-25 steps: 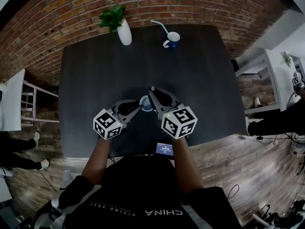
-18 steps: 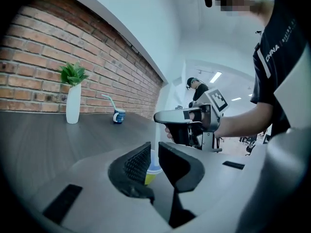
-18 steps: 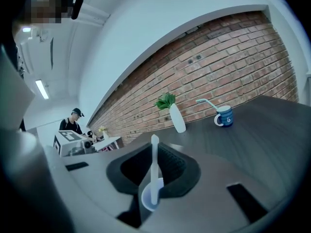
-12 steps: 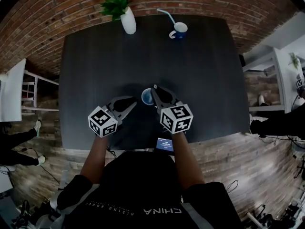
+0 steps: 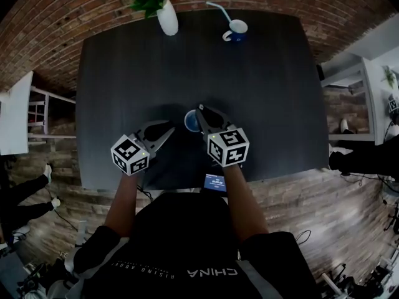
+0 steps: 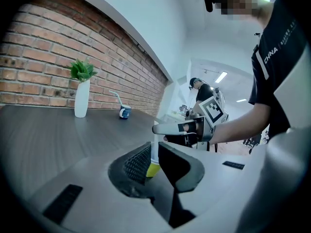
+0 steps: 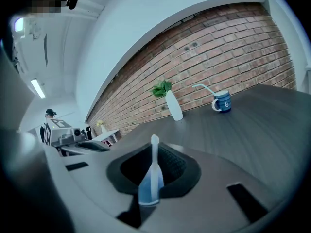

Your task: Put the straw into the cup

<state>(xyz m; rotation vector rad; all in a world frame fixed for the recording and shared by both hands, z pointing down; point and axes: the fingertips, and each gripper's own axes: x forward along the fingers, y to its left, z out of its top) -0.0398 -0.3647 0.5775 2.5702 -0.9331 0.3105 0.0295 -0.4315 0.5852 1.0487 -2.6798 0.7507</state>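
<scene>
Your left gripper [image 6: 154,155] is clamped on the straw [image 6: 154,139], which stands upright between its 2 jaws, white with a yellow lower end. Your right gripper [image 7: 156,155] has its jaws pressed on a slim blue-and-white piece [image 7: 149,188] (what it is, I cannot tell). In the head view, 1 blue cup [image 5: 191,121] shows just beside the right gripper's tips, over the dark table [image 5: 262,92], well apart from the mug [image 5: 237,28] at the far edge.
</scene>
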